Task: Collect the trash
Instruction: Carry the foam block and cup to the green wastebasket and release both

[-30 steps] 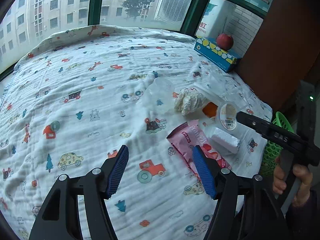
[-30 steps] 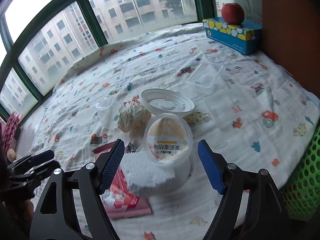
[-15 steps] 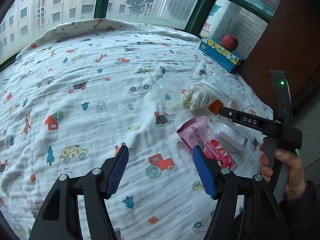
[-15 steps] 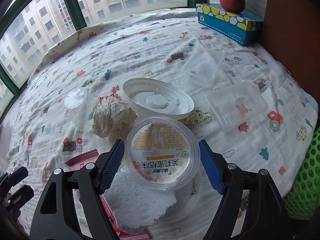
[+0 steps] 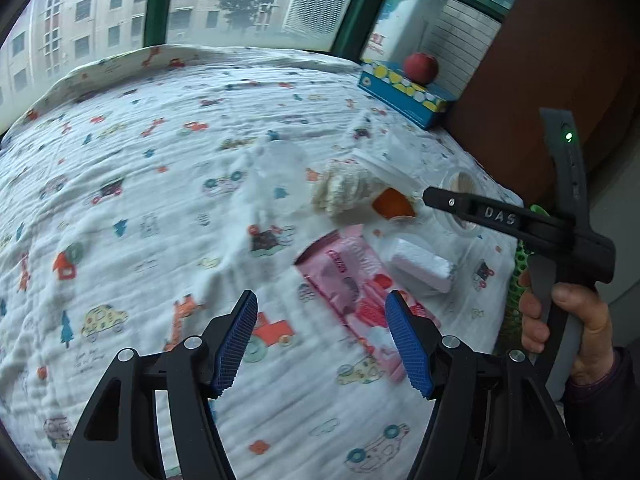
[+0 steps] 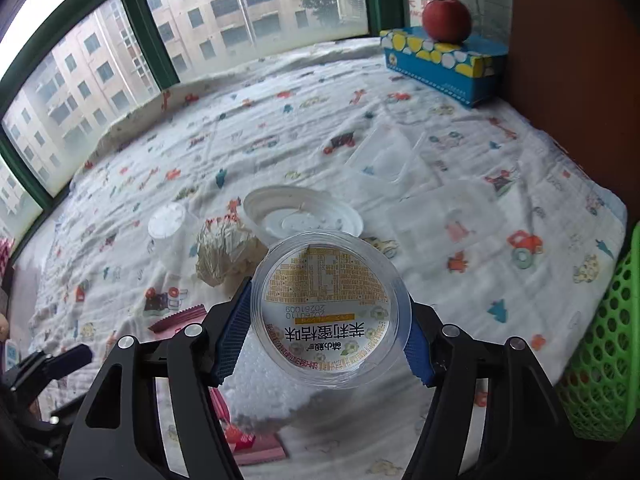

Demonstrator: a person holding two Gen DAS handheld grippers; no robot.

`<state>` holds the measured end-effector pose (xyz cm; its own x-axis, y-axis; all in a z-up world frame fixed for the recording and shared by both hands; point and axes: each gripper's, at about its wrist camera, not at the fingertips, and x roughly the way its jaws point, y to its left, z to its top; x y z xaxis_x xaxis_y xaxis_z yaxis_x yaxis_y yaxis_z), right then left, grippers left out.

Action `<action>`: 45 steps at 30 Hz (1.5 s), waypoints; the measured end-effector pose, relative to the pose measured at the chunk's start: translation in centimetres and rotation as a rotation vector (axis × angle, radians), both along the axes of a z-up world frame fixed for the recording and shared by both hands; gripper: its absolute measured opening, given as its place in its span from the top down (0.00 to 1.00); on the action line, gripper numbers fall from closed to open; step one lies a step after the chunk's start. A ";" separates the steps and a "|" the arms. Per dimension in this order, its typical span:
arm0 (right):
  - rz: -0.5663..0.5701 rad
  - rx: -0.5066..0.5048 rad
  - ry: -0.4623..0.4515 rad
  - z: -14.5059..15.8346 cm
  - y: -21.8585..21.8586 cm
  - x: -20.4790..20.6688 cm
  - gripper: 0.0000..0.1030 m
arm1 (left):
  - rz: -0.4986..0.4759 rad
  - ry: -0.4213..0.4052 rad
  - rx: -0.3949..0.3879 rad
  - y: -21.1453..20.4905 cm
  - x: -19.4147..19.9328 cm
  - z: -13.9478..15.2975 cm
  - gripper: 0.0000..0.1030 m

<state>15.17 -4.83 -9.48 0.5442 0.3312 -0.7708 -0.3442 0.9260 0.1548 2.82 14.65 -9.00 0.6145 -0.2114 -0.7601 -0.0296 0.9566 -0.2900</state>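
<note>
Here, the right gripper (image 6: pixel 320 328) has just closed its blue pads on both sides of a clear labelled cup (image 6: pixel 330 306), above white foam (image 6: pixel 260 396) on the bedsheet (image 6: pixel 280 140). The left gripper (image 5: pixel 320 338) hangs open and empty over a pink wrapper (image 5: pixel 352 280).

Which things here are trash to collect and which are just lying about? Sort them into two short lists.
Trash job: cup, in the right claw; paper wad; lid; pink wrapper; foam block; clear trays; green basket.

Lying about: apple; blue box; blanket.
</note>
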 end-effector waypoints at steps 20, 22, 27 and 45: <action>-0.167 0.080 -0.063 3.9 -12.6 -4.3 0.36 | -0.277 0.002 0.115 -9.7 6.2 -1.7 0.26; -0.189 0.078 -0.065 4.0 -13.8 -4.7 0.36 | -0.281 0.003 0.116 -9.8 6.4 -1.9 0.26; -0.257 0.075 -0.070 4.0 -17.2 -5.4 0.36 | -0.288 0.014 0.105 -9.6 7.0 -2.4 0.32; -0.480 0.037 -0.056 2.8 -27.3 -6.5 0.36 | -0.286 -0.086 0.073 -10.1 6.1 1.9 0.41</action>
<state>8.68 -32.12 -6.69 0.6829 0.0588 -0.7282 0.1120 0.9766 0.1838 8.94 4.57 -7.10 0.6003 -0.3317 -0.7278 0.2656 0.9410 -0.2098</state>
